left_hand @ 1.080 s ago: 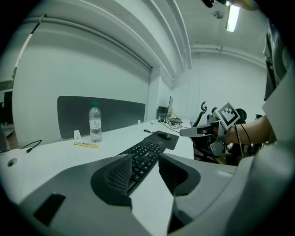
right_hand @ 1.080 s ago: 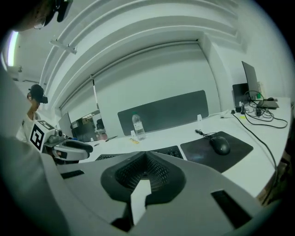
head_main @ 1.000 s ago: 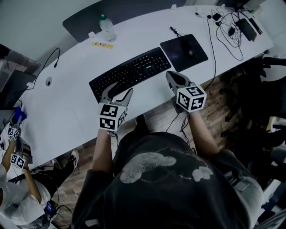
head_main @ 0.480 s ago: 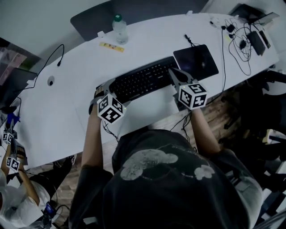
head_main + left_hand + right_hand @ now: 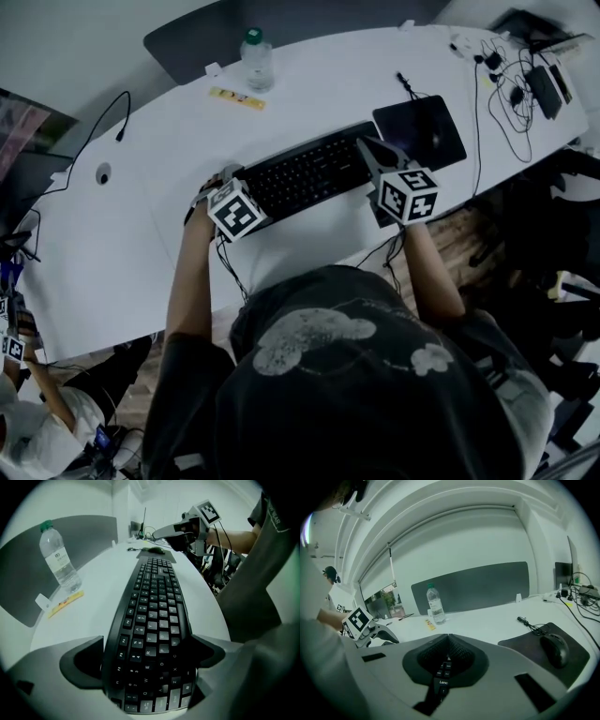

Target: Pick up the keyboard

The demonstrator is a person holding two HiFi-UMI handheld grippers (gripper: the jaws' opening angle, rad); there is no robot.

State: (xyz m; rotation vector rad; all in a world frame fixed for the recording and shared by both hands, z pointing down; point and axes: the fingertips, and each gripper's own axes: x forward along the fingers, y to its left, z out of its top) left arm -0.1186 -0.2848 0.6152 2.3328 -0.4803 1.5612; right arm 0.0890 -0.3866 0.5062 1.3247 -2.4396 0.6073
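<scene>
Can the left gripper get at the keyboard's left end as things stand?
Probably yes: the left gripper straddles the keyboard's left end, jaws opening, nothing else between them.

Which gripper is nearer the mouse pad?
Right. The right gripper is at the keyboard's right end, beside the mouse pad; the left gripper straddles the keyboard's left end, jaws opening.

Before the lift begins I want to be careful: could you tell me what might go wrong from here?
1. The left gripper is opening its jaws astride the left end of the keyboard, not pressing it; closing off-centre could let it slip.
2. The right gripper is shut at the right end; lifting now would likely hang the long keyboard from one end and tilt it.
3. The mouse near that end might get nudged.
</scene>
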